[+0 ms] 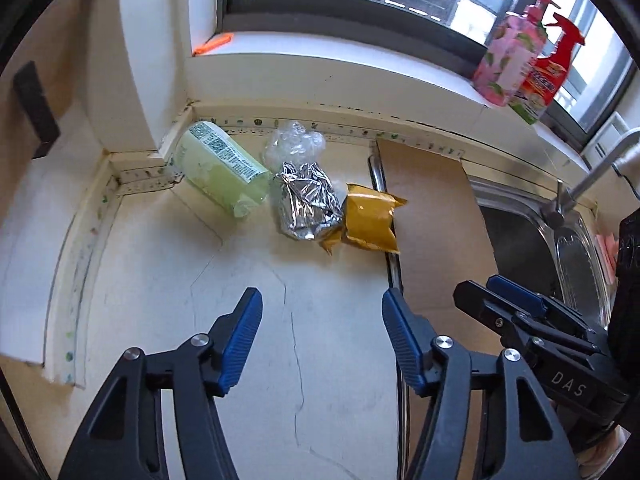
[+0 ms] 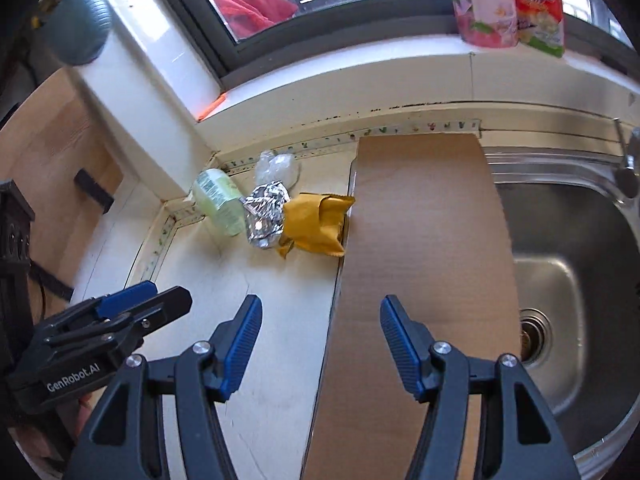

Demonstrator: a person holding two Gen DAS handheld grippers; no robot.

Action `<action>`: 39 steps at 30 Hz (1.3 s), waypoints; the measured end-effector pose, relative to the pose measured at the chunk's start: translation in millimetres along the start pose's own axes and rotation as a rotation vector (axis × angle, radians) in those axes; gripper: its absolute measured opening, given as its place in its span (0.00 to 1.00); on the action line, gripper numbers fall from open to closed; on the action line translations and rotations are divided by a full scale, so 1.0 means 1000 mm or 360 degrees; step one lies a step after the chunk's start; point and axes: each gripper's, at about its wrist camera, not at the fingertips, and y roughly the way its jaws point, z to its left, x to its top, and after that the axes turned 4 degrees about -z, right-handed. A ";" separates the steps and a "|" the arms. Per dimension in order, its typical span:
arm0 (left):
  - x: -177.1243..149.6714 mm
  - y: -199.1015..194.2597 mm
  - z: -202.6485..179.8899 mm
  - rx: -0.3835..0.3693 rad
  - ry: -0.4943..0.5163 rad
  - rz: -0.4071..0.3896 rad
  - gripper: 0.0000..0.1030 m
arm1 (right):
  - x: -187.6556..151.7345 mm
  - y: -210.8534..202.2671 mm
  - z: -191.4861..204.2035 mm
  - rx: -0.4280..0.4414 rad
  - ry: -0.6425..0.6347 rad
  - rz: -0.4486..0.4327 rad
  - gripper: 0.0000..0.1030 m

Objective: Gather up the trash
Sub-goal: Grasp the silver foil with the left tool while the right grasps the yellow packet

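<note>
Both hand-held grippers, left [image 1: 322,312] and right [image 2: 321,320], hover with jaws apart, empty, facing mid-frame trash: bottle [image 1: 220,168], foil [image 1: 306,200], yellow packet [image 1: 370,218].

My left wrist view looks forward and down over the tabletop [image 1: 160,280], toward the window. My right one looks the same way from nearer the sink [image 2: 580,240]. Both share the wrappers [image 1: 306,202] [image 2: 264,216].

Daylight came through a dark-framed window [image 1: 360,4] above a white sill [image 2: 360,76] onto a cream, hairline-cracked countertop [image 1: 248,320], where a brown board [image 2: 424,240] partly covered a steel sink [image 2: 580,264] (its faucet [image 1: 592,176] angled overhead).
</note>
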 end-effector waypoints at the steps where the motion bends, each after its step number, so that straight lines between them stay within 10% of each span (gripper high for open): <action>1: 0.004 0.005 0.002 -0.0007 -0.0012 0.0004 0.56 | 0.004 0.005 -0.001 0.0010 0.0007 0.0005 0.60; 23: 0.037 0.086 0.032 -0.0002 -0.0183 0.0046 0.47 | 0.054 0.119 -0.001 0.0112 -0.0056 0.0150 0.60; 38: 0.053 0.120 0.033 -0.0064 -0.0326 0.0074 0.46 | 0.050 0.108 -0.016 0.0313 -0.0014 0.0109 0.34; 39: 0.053 0.123 0.034 -0.0075 -0.0337 0.0082 0.46 | 0.050 0.108 -0.017 0.0358 -0.0005 0.0107 0.16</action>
